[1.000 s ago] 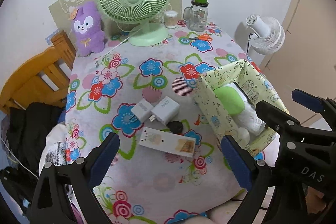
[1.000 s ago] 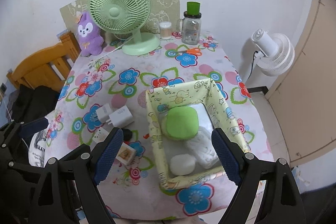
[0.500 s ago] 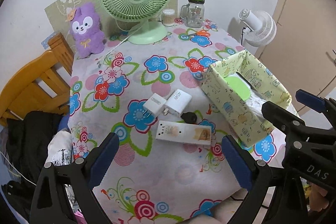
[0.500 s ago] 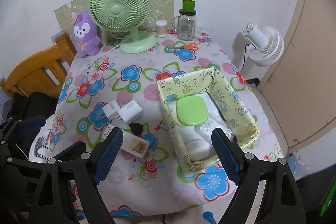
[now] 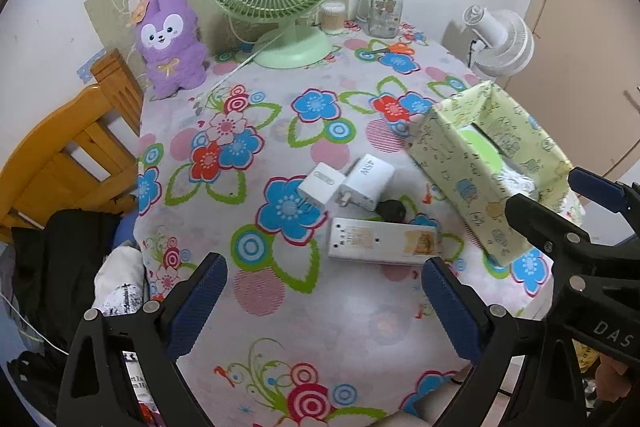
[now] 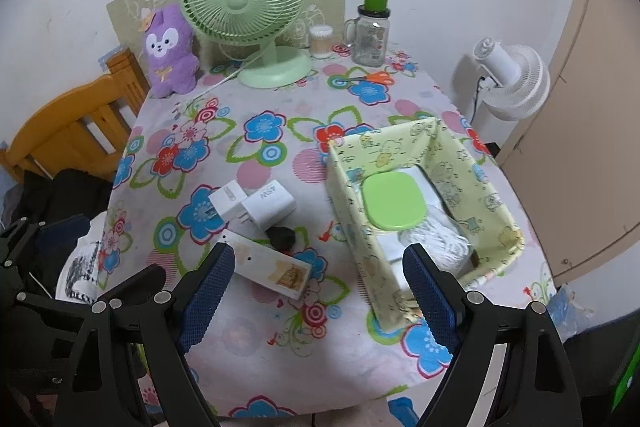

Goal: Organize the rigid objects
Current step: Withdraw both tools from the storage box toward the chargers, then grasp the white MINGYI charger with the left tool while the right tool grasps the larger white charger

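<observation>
Hovering above chargers (image 5: 348,183) — jaws wide; empty

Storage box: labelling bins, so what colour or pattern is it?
Storage box: pale yellow-green with cartoon prints; right wrist view.

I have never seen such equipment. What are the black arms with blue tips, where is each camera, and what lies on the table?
They are two hand-held grippers; a person carries one in each hand. Each picture comes from a camera on one gripper, looking along its fingers. The left gripper and right gripper are both open and hold nothing. On the flowered tablecloth lie two white plug chargers, a long white box and a yellow-green patterned basket that holds a green-lidded container.
</observation>
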Tool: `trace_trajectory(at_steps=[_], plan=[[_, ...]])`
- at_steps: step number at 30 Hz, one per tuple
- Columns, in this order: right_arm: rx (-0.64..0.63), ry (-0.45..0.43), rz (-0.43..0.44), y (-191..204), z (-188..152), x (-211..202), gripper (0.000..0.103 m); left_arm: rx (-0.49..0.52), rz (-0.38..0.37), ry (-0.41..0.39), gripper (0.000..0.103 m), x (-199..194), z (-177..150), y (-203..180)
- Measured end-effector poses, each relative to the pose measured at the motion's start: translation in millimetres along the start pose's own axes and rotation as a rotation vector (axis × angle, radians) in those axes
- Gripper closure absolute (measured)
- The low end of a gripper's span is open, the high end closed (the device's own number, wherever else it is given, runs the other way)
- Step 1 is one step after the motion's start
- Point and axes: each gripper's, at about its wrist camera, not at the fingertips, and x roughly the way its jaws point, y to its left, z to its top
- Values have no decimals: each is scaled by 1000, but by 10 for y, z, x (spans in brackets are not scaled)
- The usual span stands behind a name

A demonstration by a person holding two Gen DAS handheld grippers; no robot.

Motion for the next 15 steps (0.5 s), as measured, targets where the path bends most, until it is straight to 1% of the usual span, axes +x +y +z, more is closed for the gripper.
trace_trajectory(at_steps=[7, 12, 15], plan=[[-41, 23, 20, 153, 129, 223, 15, -7, 14, 28, 4, 213, 75, 148], [-88, 35, 21, 273, 237, 408, 15, 8, 12, 41, 4, 405, 146, 232], [-107, 47, 48, 353, 297, 547, 15, 24, 14, 43, 4, 502, 189, 277]])
